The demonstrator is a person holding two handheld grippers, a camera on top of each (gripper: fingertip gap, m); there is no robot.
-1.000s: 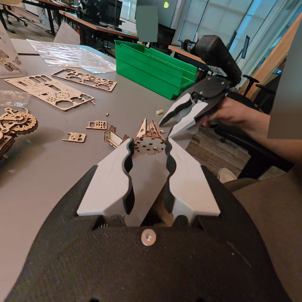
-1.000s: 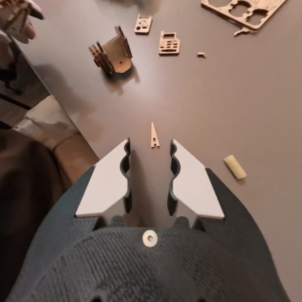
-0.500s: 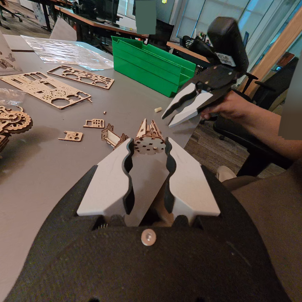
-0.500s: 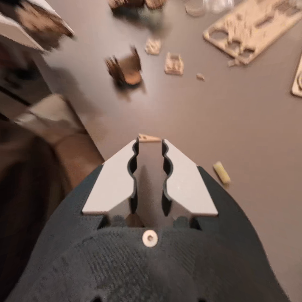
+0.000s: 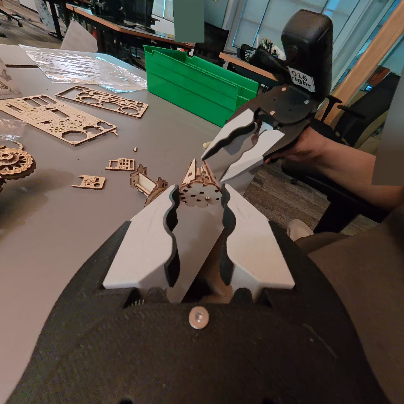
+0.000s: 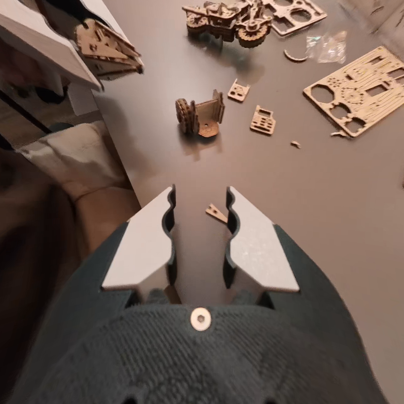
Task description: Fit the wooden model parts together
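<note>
The left gripper was clamped on the cone-shaped wooden assembly, pinching its round slotted base between the two fingertips and holding it up over the near edge of the grey table; in the right wrist view the same assembly showed way up at 11 o'clock, a bit blurry. The right gripper had its tongs spread apart with nothing in them, hanging over the table, and a thin wedge-shaped wooden sliver lay flat on the surface between the fingers, close to the right finger; couldn't tell if it was touching. From the left wrist view that right gripper sat at about 1 o'clock from the held assembly, tips just beside its pointed end, with a hand wrapped around the handle. Out on the table, a half-built boxy sub-assembly with gear wheels sat at 12 o'clock from the right gripper, and two small flat cut-out pieces were just to its 2 o'clock side. Further back was a bigger finished-looking gear model, and punched-out wooden sheets lay at 10 o'clock in the left view. A green plastic bin stood at the far edge, with a clear plastic sheet off to its left.
</note>
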